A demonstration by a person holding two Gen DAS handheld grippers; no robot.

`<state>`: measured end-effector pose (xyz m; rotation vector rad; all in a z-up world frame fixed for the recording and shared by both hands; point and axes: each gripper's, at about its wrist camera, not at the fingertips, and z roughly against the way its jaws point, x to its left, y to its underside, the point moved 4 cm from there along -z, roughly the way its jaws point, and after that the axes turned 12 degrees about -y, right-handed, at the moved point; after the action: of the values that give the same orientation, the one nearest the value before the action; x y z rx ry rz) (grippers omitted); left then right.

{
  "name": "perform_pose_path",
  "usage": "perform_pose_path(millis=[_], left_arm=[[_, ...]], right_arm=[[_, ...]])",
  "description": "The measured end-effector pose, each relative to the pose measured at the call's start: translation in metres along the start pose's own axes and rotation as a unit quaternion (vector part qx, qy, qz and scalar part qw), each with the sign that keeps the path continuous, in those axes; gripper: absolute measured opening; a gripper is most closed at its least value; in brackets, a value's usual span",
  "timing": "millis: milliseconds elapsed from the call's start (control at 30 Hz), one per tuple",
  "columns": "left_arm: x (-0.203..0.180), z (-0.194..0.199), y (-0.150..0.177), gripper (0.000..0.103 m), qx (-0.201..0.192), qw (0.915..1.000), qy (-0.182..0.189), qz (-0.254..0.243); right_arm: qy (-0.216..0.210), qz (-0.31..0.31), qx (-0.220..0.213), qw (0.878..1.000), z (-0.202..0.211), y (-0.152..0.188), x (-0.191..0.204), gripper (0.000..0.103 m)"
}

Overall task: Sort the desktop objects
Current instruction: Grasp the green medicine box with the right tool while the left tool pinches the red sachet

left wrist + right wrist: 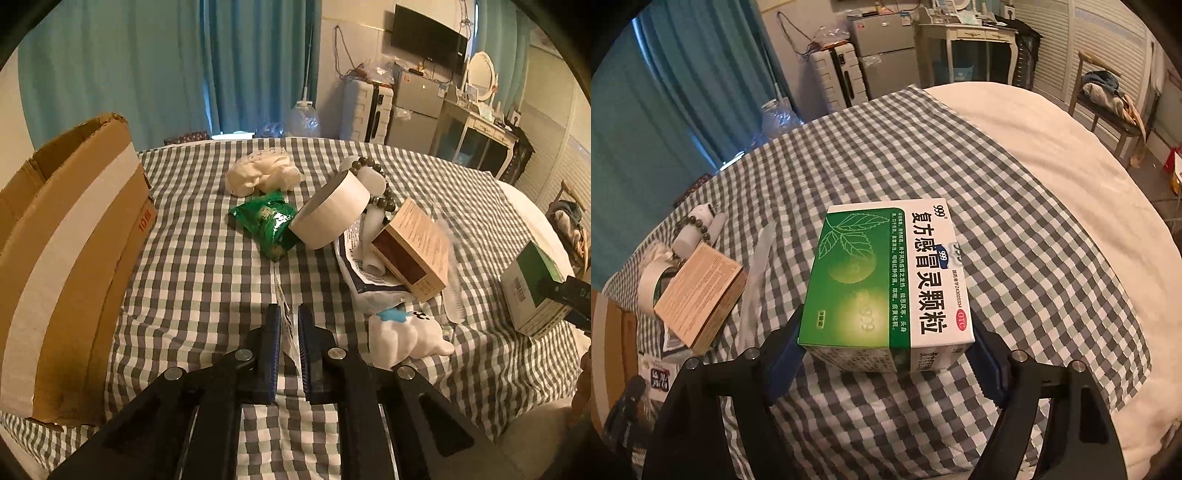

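Observation:
My right gripper point(886, 332) is shut on a green and white medicine box point(886, 280) and holds it above the checked tablecloth point(1015, 221). The same box shows at the right edge of the left wrist view point(532, 295). My left gripper point(290, 314) is shut on a thin white flat packet point(287, 325), held edge-on between its blue pads. Ahead of it lie a green snack bag point(267, 221), a roll of tape point(332, 214), a brown box point(413, 247), a bead bracelet point(365, 164) and a white plush toy point(402, 339).
An open cardboard box point(62, 266) stands at the left of the table. A white crumpled cloth point(262, 175) lies at the back. A white comb point(452, 295) and a plastic mailer point(354, 269) lie by the brown box. Bare white bedding point(1071, 166) is on the right.

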<state>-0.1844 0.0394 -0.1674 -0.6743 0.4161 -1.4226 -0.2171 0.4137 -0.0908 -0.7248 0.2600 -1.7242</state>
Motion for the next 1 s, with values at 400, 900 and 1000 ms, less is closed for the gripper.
perform_pose_path(millis=[400, 900, 1000], left_arm=[[-0.001, 0.006, 0.007, 0.007, 0.009, 0.9999, 0.009, -0.003], [-0.007, -0.032, 0.014, 0.003, 0.037, 0.9993, -0.006, 0.003], [-0.002, -0.022, 0.009, 0.002, 0.024, 0.9997, -0.001, 0.010]], right_arm=[[-0.031, 0.029, -0.027, 0.999, 0.027, 0.000, 0.022, 0.078], [-0.045, 0.014, 0.001, 0.999, 0.008, 0.003, 0.008, 0.079], [-0.045, 0.018, -0.003, 0.999, 0.010, 0.003, 0.010, 0.079]])
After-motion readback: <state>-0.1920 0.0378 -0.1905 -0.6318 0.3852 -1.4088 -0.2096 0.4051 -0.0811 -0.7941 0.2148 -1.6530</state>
